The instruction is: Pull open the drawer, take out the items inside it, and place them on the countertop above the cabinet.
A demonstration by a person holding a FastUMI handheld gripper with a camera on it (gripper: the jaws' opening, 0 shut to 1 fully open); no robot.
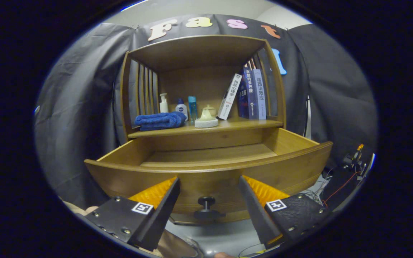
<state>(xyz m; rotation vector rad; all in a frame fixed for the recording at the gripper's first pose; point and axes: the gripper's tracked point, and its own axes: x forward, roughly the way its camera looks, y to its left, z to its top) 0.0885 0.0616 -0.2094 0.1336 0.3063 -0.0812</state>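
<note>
The claw (208,193) stood wide open and held nothing, its two fingers (163,200) spread to either side of the drawer knob (206,202), which sat between them without touching either. The knob belonged to the front of the wooden drawer (210,172), which was pulled well out of the cabinet (203,89); what could be seen of its floor was bare wood. Directly above the drawer, on the table (249,124) of the cabinet, lay a folded blue towel (160,120) at the left, with a white pump bottle (163,104), a small white bottle (181,106) and a slim blue bottle (192,107) behind it. A pale lidded dish (207,117) sat right of the towel, and books (251,95) leaned at the far right.
</note>
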